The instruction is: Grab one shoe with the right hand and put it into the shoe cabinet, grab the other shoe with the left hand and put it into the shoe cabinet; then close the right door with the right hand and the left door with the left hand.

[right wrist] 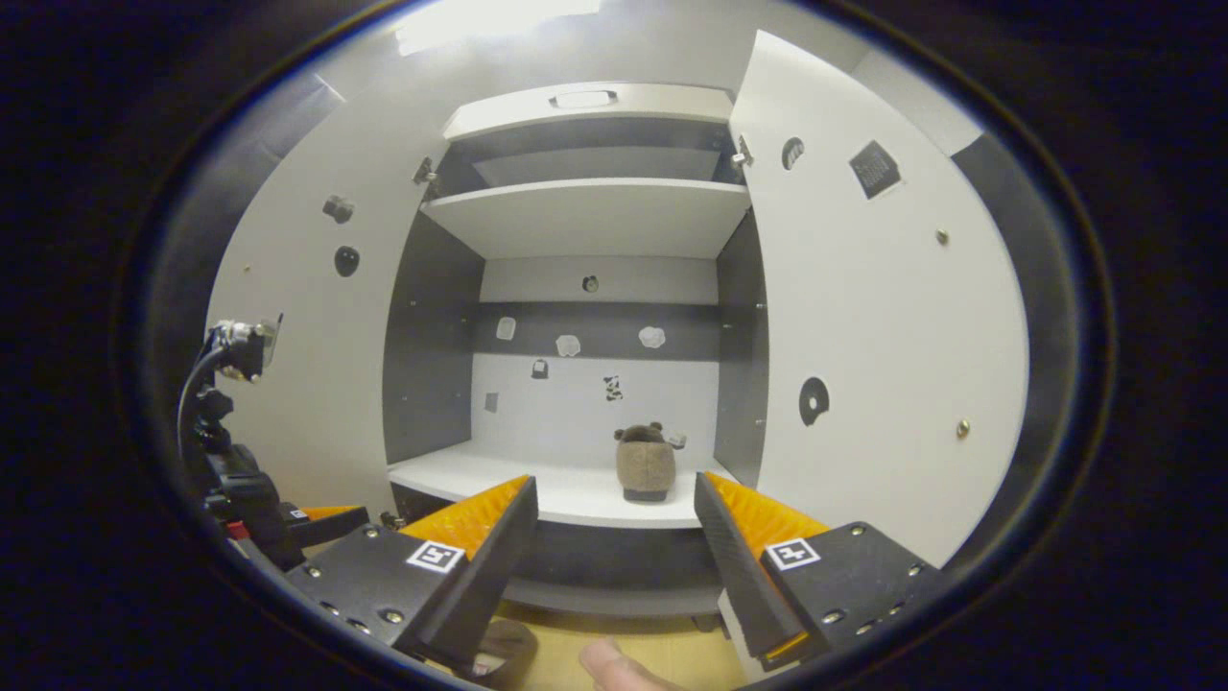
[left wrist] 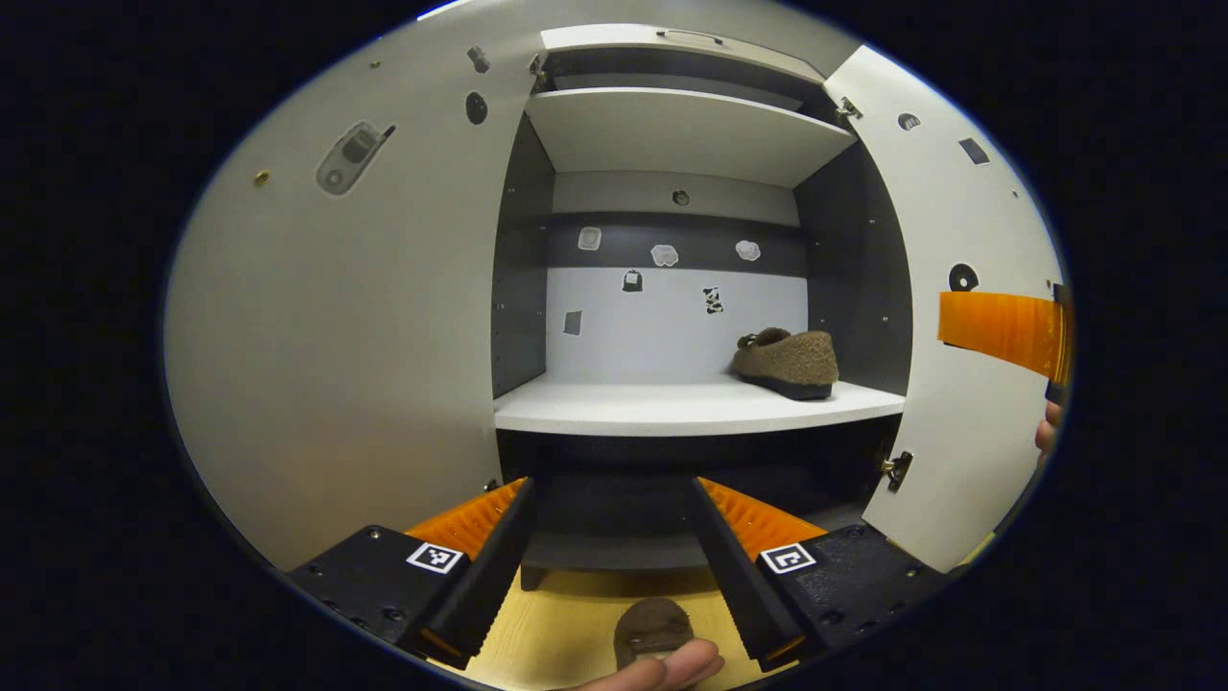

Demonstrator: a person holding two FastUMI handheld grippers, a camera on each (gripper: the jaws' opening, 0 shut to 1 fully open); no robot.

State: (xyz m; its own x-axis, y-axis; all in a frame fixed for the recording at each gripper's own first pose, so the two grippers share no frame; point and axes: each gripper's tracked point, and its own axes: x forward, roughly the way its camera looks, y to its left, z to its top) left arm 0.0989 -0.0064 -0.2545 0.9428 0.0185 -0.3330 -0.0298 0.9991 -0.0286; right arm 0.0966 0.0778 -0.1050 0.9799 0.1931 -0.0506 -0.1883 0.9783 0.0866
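The shoe cabinet stands open in front of me, its left door (left wrist: 336,336) and right door (left wrist: 950,403) both swung out. One brown fuzzy shoe (left wrist: 787,363) rests on the right part of the white shelf (left wrist: 624,408); in the right gripper view the same shoe (right wrist: 645,465) shows toe-on. The other brown shoe (left wrist: 652,626) lies on the wooden floor below, in front of the cabinet. Above it my left gripper (left wrist: 614,485) is open and holds nothing. My right gripper (right wrist: 614,485) is open too, facing the shelf, with nothing between its fingers.
An upper shelf (left wrist: 672,130) sits above the shoe's compartment. A finger of the right gripper (left wrist: 1003,331) reaches in before the right door. The left gripper's housing (right wrist: 245,499) stands by the left door (right wrist: 317,384). A person's fingertip (left wrist: 662,669) shows at the bottom edge.
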